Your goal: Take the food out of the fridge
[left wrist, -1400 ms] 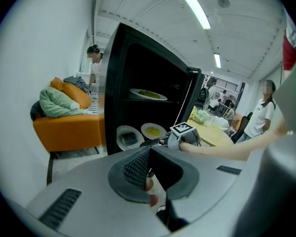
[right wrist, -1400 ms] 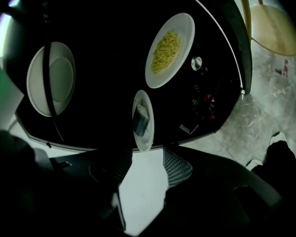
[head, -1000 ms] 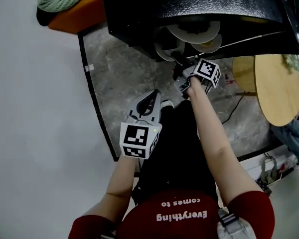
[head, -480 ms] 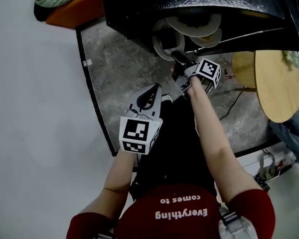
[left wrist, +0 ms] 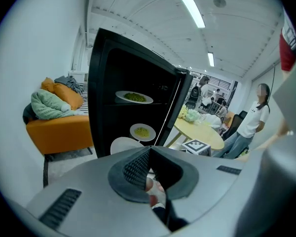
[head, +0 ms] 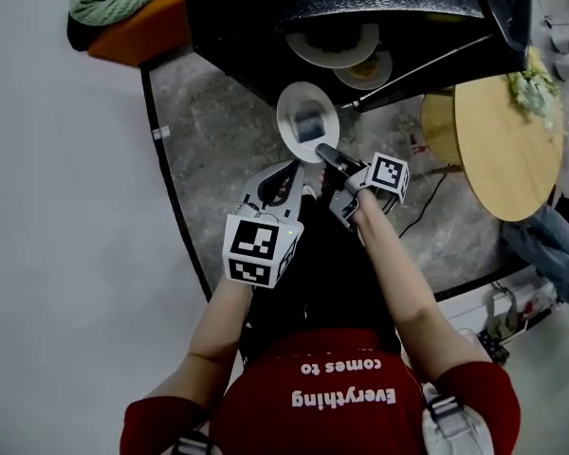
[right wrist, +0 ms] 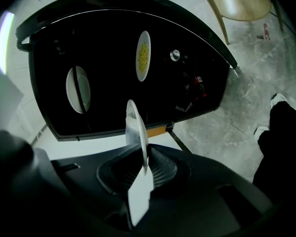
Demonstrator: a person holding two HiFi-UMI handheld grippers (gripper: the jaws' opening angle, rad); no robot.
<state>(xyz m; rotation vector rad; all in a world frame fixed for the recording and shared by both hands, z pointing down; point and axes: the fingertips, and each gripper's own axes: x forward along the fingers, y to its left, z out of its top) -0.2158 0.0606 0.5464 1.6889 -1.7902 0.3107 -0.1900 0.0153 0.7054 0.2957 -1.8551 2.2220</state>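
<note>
Plate [head: 294, 105] drawn out past fridge [head: 266, 27] edge

My right claw [head: 324, 154] has just closed its jaws on the near rim of a round white plate [head: 299, 102]. The plate juts out ahead of the claw, over grey stone floor [head: 218, 140]. Beyond it stands the black fridge [head: 256, 27], with two more white plates of food [head: 337, 44] inside. My left claw [head: 289, 173] sits just left of the right one, jaws together and empty. Well off to the right claw's right is a round wooden table [head: 503, 150].
</note>
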